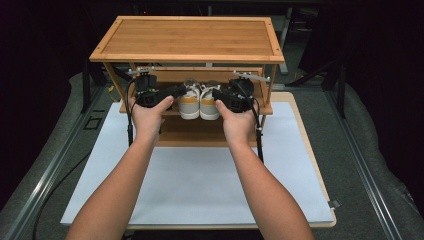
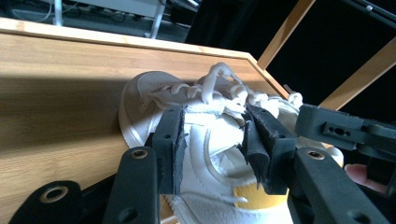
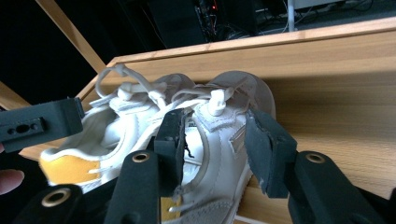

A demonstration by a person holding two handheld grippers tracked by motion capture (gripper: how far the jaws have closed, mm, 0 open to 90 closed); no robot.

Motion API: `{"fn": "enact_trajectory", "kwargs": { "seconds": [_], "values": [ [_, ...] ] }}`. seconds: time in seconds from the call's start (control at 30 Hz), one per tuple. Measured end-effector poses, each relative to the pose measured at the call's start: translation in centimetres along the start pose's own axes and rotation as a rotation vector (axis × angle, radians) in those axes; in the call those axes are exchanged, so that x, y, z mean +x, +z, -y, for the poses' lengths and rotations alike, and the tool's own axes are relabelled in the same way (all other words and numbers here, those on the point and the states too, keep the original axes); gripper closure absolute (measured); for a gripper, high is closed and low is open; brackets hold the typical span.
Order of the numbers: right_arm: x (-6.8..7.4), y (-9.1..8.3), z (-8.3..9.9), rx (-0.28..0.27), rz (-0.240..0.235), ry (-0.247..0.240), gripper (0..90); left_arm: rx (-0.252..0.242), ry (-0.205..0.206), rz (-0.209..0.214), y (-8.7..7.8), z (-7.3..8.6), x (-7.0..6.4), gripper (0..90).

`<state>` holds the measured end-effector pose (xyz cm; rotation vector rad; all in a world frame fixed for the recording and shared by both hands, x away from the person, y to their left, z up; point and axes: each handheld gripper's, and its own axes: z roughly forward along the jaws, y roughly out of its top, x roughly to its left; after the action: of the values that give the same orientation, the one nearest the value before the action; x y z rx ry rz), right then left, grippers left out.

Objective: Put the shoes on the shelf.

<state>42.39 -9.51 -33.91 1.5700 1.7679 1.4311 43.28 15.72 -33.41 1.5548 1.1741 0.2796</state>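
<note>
Our left tool point(image 1: 181, 90) reaches inward onto the middle shelf point(image 1: 250, 109) of the bamboo rack point(image 1: 190, 37), which stands on the counter point(image 1: 200, 185). In the left gripper view its pads point(image 2: 170, 149) press both sides of the left shoe point(image 2: 205, 140), clamped on the white upper just ahead of the yellow heel patch, with the laces beyond the tips. Directly to its right, touching it, sits the right shoe point(image 3: 210, 144). Our right tool point(image 1: 216, 93) comes in from the far side; its left pad lies against that shoe's upper, while the right pad seems to stand slightly off, so we cannot tell whether it grips.
</note>
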Motion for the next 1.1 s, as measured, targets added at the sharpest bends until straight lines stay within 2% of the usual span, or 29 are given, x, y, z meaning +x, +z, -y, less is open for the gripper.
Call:
{"fn": "enact_trajectory", "kwargs": {
  "seconds": [0.1,0.23,0.3,0.4,0.47,0.53,0.57,0.67,0.7,0.73,0.87,1.1],
  "values": [
    [-0.1,-0.7,0.0,-0.012,-0.002,-0.007,58.4,-0.016,0.002,-0.009,-0.6,0.2,0.0,59.6],
    [-0.6,-1.4,0.1,-0.026,0.024,-0.013,60.9,-0.017,-0.002,-0.024,-1.2,0.5,0.3,63.2],
    [-1.1,-1.7,0.3,-0.026,0.028,-0.010,63.0,-0.013,-0.008,-0.027,-1.4,0.6,0.5,65.9],
    [-1.6,-2.0,1.0,-0.038,0.028,-0.017,68.9,0.001,0.009,-0.041,-1.6,0.7,1.0,72.5],
    [-1.8,-1.9,1.3,-0.021,0.029,-0.023,75.1,0.003,-0.005,-0.040,-1.5,0.8,1.4,78.1],
    [-2.0,-1.5,1.7,-0.010,0.028,-0.025,80.5,0.021,0.000,-0.043,-1.2,1.2,1.7,81.6],
    [-2.1,-1.4,1.8,0.000,0.036,-0.031,82.3,0.028,0.004,-0.043,-1.0,1.3,1.7,82.4],
    [-2.0,-1.0,1.8,0.006,0.020,-0.039,86.6,0.047,0.011,-0.047,-0.6,1.8,2.0,86.6],
    [-1.9,-0.9,1.9,0.005,0.007,-0.041,87.5,0.042,0.014,-0.045,-0.5,1.9,2.1,87.7],
    [-1.9,-0.9,1.9,0.010,0.014,-0.046,89.1,0.038,0.009,-0.036,-0.3,2.1,2.2,88.8],
    [-1.8,-0.4,2.1,0.021,0.001,-0.052,90.0,0.051,0.013,-0.013,0.2,2.5,2.3,89.6],
    [-1.7,0.2,2.3,0.024,0.017,-0.087,90.0,0.048,0.014,-0.023,0.6,2.6,2.2,90.0]
  ]
}}
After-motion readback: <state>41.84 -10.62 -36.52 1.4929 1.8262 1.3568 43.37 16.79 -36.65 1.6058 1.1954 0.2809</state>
